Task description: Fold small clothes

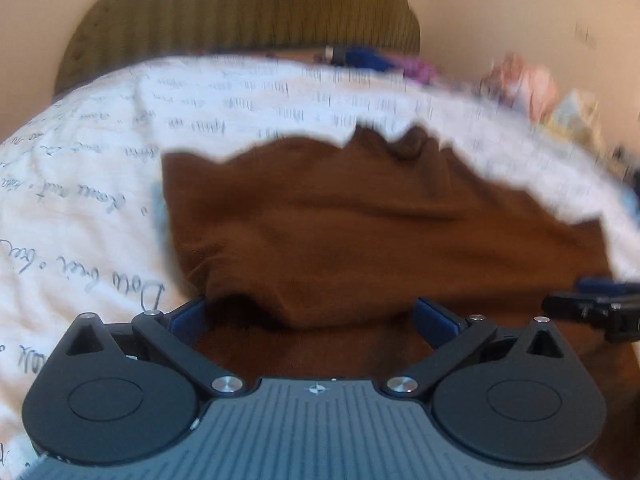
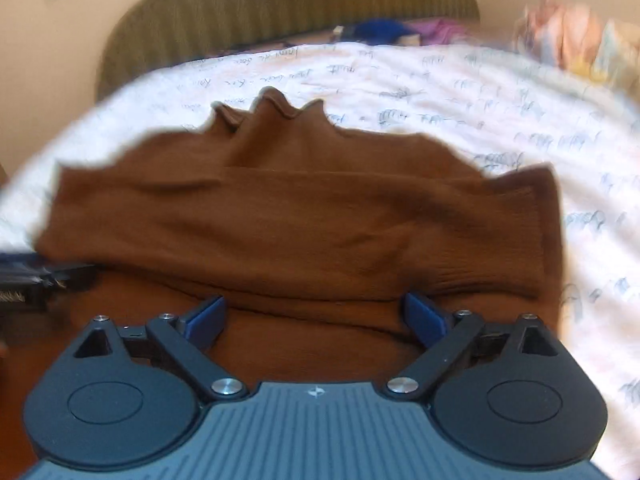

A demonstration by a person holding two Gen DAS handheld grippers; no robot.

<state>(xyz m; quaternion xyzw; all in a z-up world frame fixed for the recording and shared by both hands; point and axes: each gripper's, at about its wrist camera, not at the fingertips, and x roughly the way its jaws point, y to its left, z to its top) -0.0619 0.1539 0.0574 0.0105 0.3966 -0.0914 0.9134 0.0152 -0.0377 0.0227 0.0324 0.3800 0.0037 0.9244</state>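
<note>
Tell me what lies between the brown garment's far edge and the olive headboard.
White script-printed bedspread, then blurred blue and purple items before the headboard; right wrist view shows the garment clearest.

Both wrist views look forward, close over the same brown garment [image 1: 360, 220].

The right gripper [image 2: 316, 316] hangs low over a brown knit garment [image 2: 296, 216], its blue pads [image 2: 426, 316] spread wide with nothing between them — a fold of the cloth lies just ahead of the tips. The garment lies on a white bedspread [image 2: 500, 120] printed with script, its far edge rumpled into peaks. The left gripper [image 2: 36, 280] shows at the left edge — blurred — and an olive ribbed headboard [image 2: 288, 8] stands behind.
</note>
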